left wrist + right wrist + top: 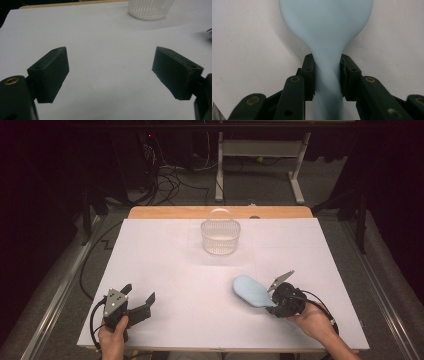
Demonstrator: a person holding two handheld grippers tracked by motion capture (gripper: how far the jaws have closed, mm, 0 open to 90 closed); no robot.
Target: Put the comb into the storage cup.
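- High view: white counter (165, 265) fills the middle of the frame, wood edge showing along its top.
- Left hand-held gripper (135, 301) at lower left, held in the person's left hand (113, 336), jaws spread with nothing between them, cable looping off to its left.
- Right hand-held gripper (274, 304) at lower right, held in the right hand (312, 321), jaws pinching the narrow end of a pale blue spoon-shaped piece (251, 291).
- Its wide end points to the upper left and lies on the counter, just right of centre.
- Clear ribbed basket (220, 236) with a hoop handle sits at upper centre, well apart from both grippers.
- Left gripper view: both black jaws stand wide apart over bare counter (110, 50); basket (149, 9) at the top edge, right of centre.
- Right gripper view: right hand-held gripper (327, 75) pressed on the blue piece's (327, 27) neck from both sides, pads touching it; wide rounded end fills the top centre, lying on the white counter (249, 37).
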